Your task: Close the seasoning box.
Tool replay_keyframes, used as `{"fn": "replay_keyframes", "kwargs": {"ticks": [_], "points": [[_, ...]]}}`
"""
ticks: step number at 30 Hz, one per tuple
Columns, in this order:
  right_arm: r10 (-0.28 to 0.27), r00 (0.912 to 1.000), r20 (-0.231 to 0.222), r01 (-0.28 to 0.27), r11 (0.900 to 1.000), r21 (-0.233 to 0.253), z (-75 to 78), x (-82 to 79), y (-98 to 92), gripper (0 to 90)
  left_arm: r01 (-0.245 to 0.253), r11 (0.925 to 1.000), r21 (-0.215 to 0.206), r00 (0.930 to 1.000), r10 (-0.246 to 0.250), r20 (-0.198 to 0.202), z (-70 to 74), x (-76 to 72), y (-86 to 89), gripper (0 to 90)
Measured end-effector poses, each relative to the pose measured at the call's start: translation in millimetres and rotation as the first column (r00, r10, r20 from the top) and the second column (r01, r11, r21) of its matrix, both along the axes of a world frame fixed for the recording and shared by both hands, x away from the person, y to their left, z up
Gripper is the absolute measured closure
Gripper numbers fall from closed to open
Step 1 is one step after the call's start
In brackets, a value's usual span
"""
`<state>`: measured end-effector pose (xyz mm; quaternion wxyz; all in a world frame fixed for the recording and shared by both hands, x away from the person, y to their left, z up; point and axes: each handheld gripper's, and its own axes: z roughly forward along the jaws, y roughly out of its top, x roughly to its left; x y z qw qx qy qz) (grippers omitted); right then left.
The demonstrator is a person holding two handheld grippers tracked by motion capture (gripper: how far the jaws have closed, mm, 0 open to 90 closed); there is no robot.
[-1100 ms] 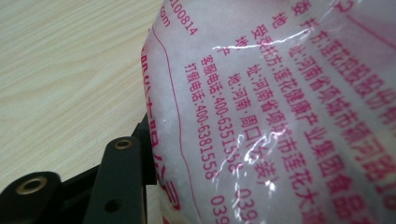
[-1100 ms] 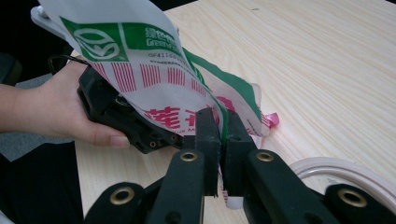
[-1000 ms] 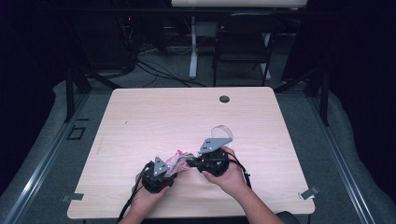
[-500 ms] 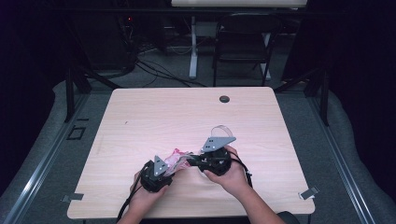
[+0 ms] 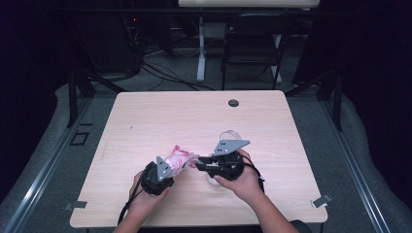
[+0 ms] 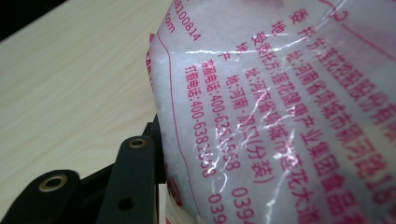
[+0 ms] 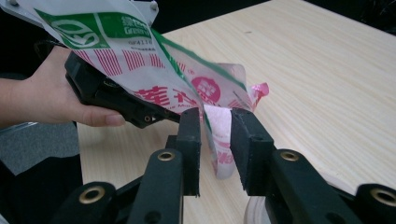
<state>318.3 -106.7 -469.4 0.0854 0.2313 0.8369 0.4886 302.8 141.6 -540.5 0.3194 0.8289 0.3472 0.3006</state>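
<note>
Item count, worktop (image 5: 145, 121)
One printed bag (image 5: 179, 157), two tongs (left (image 5: 176, 170), right (image 5: 198, 165)), two hands (left (image 5: 145, 200), right (image 5: 245, 182)), one clear round container (image 5: 231, 135), one dark grommet (image 5: 233, 103)

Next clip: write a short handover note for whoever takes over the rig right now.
Left hand-held gripper: it appears shut on the bag, a plastic pouch with red print, held just above the table.
Right hand-held gripper: jaws open, astride the bag's edge, not clamped.
A clear round container sits on the table beside the right hand.
Done: bag lifted and presented.
Left: probably close the right jaws on the edge and open the bag; whether it is already torn cannot be told.
</note>
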Motion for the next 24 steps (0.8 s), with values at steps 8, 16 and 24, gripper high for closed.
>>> {"fn": "replay_keyframes", "kwargs": {"ticks": [8, 16, 24], "points": [[-0.021, 0.9989, 0.042, 0.021, 1.0, -0.005, 5.8, -1.8, -2.7, 67.0, 0.011, 0.997, 0.077, 0.9964, -0.017, 0.083, 16.8, 5.6, -5.0, 60.0], [-0.043, 0.9913, 0.125, 0.05, 0.997, -0.06, 11.5, -0.9, -3.4, 57.7, 0.021, 0.993, 0.116, 0.9928, -0.035, 0.115, 21.0, 6.8, -9.0, 60.1], [-0.016, 0.9818, 0.189, 0.031, 0.996, -0.078, 22.6, -0.4, -1.5, 54.7, 0.032, 0.9881, 0.15, 0.9933, -0.048, 0.105, 25.2, 11.1, -7.3, 60.1]]}}
